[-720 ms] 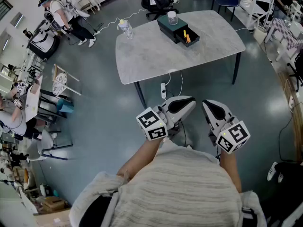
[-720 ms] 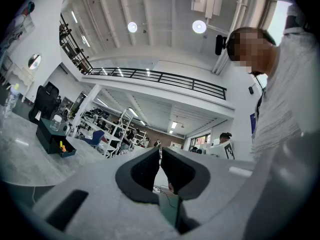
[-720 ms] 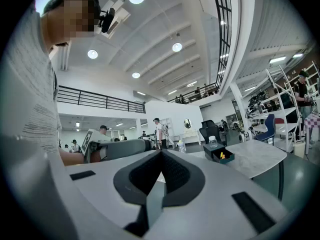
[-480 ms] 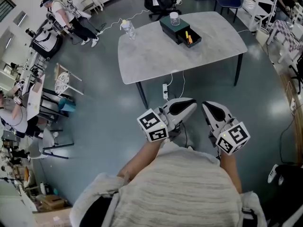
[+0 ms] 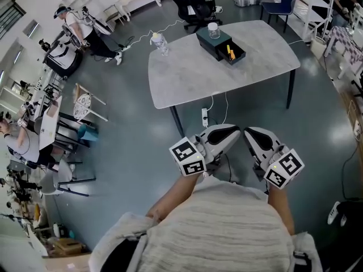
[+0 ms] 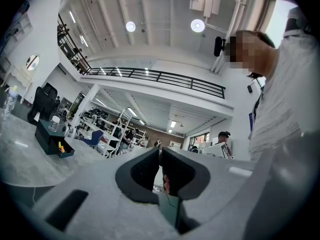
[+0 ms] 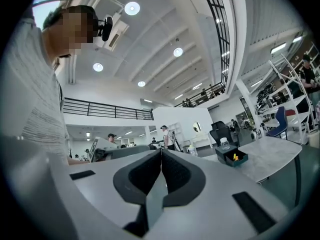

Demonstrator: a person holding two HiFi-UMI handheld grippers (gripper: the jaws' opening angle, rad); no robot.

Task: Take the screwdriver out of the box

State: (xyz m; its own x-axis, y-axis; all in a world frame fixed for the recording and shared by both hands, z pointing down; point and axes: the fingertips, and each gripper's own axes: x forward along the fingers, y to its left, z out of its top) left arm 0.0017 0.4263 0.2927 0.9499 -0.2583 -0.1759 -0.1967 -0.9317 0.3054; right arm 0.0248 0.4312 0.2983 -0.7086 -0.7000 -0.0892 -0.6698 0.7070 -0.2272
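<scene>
Head view: box (image 5: 220,41) sits on the far part of the bench (image 5: 187,78), drawer pulled out toward me. Screwdriver (image 5: 229,51) lies in that drawer, orange and yellow, untouched. Jar (image 5: 214,30) on top of the box.

Left tool (image 5: 229,134) and right tool (image 5: 253,136) are held close to my chest, well short of the box. I read this as the carry posture for the approach.

Left gripper view: pads pressed together at the tips, nothing between. Box (image 6: 50,139) far off to the left.

Right gripper view: pads pressed together, empty. Box (image 7: 231,156) to the right and well ahead, screwdriver (image 7: 235,157) showing in the drawer. Either tool must spread before any pick.
</scene>
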